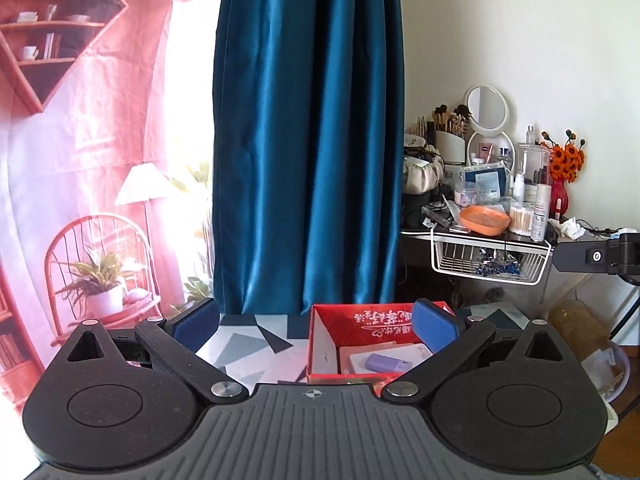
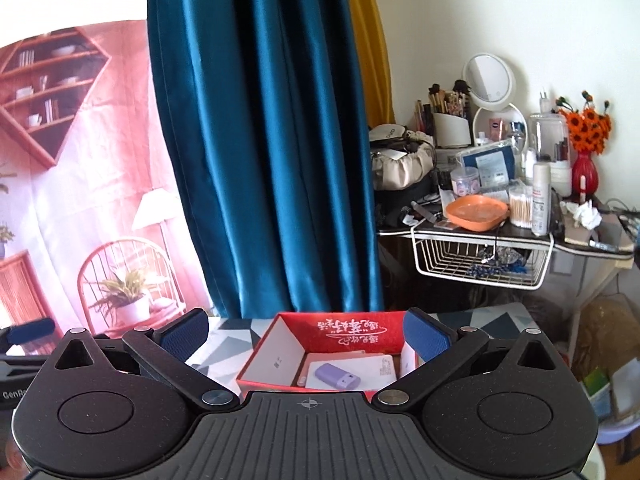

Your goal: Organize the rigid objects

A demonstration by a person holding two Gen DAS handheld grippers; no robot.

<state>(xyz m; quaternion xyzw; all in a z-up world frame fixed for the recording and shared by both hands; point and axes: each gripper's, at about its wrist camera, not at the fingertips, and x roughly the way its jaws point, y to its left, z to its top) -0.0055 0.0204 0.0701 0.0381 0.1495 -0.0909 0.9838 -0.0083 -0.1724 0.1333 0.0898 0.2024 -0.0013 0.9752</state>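
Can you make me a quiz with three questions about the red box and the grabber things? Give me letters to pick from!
1. Where is the purple gadget?
A. inside the red box
B. on the floor
C. in the wire basket

2. What colour are the pads on the fingers?
A. yellow
B. blue
C. green

3. What are both grippers doing?
A. squeezing the box
B. holding a brush
C. open, holding nothing

Answers:
1 A: the purple gadget lies in the red box on white items.
2 B: the finger pads are blue.
3 C: the left gripper and right gripper have fingers spread wide, nothing between.
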